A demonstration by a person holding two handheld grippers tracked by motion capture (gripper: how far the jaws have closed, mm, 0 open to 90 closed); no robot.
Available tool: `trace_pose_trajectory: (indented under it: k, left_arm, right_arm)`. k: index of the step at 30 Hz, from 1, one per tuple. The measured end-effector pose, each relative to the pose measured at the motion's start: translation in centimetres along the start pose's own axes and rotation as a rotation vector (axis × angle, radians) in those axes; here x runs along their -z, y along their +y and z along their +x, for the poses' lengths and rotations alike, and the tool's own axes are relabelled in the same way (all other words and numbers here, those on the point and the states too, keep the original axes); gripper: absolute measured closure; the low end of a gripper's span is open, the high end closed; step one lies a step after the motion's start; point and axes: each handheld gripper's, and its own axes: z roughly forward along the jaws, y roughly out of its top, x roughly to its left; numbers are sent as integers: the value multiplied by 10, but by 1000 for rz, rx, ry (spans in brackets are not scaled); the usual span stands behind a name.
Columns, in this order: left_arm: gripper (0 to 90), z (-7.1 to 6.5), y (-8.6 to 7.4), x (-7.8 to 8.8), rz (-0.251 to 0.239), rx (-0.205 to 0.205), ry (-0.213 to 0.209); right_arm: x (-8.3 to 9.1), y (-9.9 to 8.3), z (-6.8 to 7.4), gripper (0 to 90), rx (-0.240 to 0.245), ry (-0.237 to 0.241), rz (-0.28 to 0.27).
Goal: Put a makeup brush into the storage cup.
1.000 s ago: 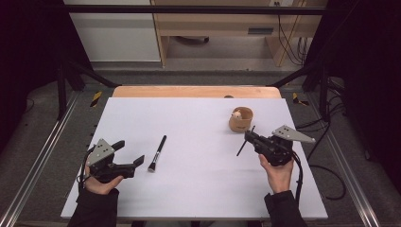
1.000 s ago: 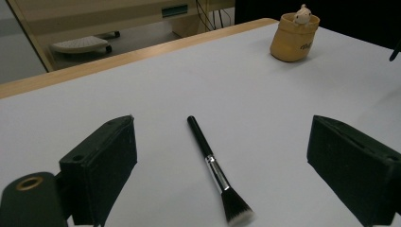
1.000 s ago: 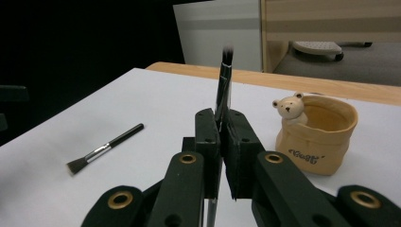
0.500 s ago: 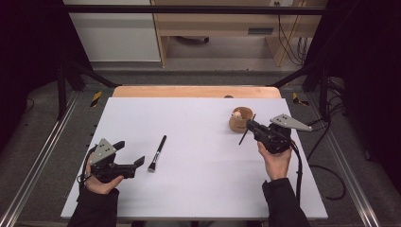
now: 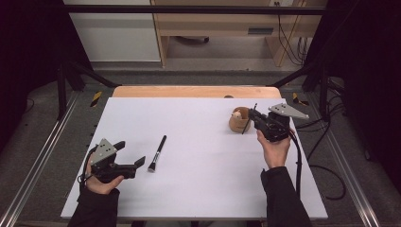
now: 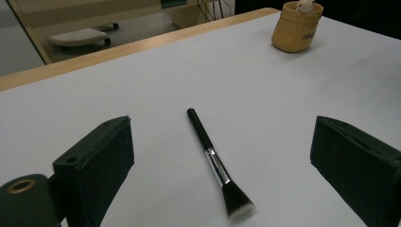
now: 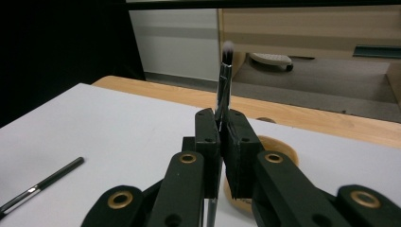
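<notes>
The right claw (image 7: 221, 142) clamps a thin brush (image 7: 225, 75) upright, bristles up, above the wooden cup (image 5: 238, 120). The left gripper view shows the left claw (image 6: 222, 161) wide open around another brush (image 6: 215, 165) lying on the desk (image 5: 198, 189).

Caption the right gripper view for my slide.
Right gripper clamps a slim brush upright above the wooden cup.

beyond your white table (image 5: 198, 189) you see its wooden far edge (image 5: 189, 91), a pale cabinet (image 5: 113, 33), a wooden bench (image 5: 222, 23) and black cables (image 5: 326, 170) trailing on the grey floor (image 5: 47, 123).
</notes>
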Motion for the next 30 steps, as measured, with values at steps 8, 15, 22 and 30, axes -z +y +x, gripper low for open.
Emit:
trace_pose_trajectory:
  k: [8,15,22,30]
  left_arm:
    - [65,0,0,0,1,2,1]
    - [65,1,0,0,-1,2,1]
    - [66,1,0,1,-1,4,1]
    - [66,0,0,1,-3,5,0]
  right_arm:
    - [-7,6,-9,852,-6,-36,-2]
    - [-15,12,-15,853,1,-68,-7]
    - [-22,16,-18,853,-1,-94,-11]
    - [-34,18,-21,852,3,-121,-3]
